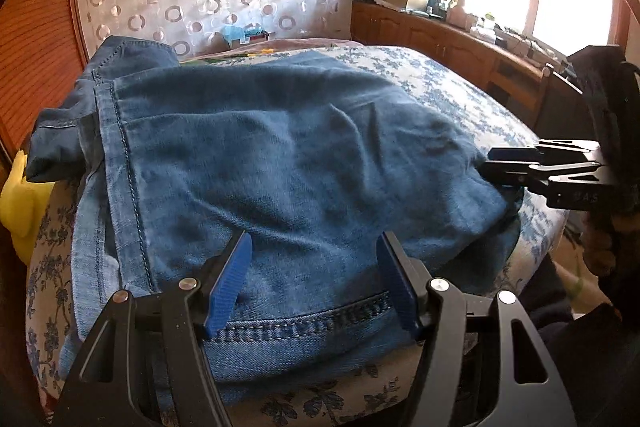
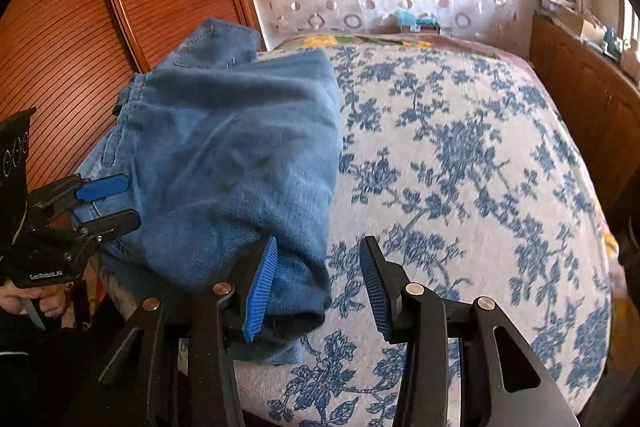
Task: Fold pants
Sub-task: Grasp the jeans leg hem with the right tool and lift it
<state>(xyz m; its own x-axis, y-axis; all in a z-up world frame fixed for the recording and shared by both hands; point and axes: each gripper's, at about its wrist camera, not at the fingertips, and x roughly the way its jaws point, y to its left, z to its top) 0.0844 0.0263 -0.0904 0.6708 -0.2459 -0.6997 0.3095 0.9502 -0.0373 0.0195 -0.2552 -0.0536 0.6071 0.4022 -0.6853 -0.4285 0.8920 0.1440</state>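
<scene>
While both claws stand spread, the left claw (image 1: 314, 277) straddles the hem of the folded jeans (image 1: 280, 163) and the right claw (image 2: 318, 285) sits at their right edge. Gripping only the top layer, I judge, could drag the fold apart across the bedspread (image 2: 460, 167).

The pants (image 1: 280, 163) are made of soft, matt blue denim; the bed (image 2: 460, 167) is covered in woven floral cloth; glossy ribbed wood is seen on the wardrobe (image 2: 80, 39) beside the bed.

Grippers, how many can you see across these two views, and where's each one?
2. The left gripper sits open over the near hem of the folded jeans; the right gripper is open at the jeans' right edge, over the floral bedspread. Nothing suggests others hidden.
</scene>
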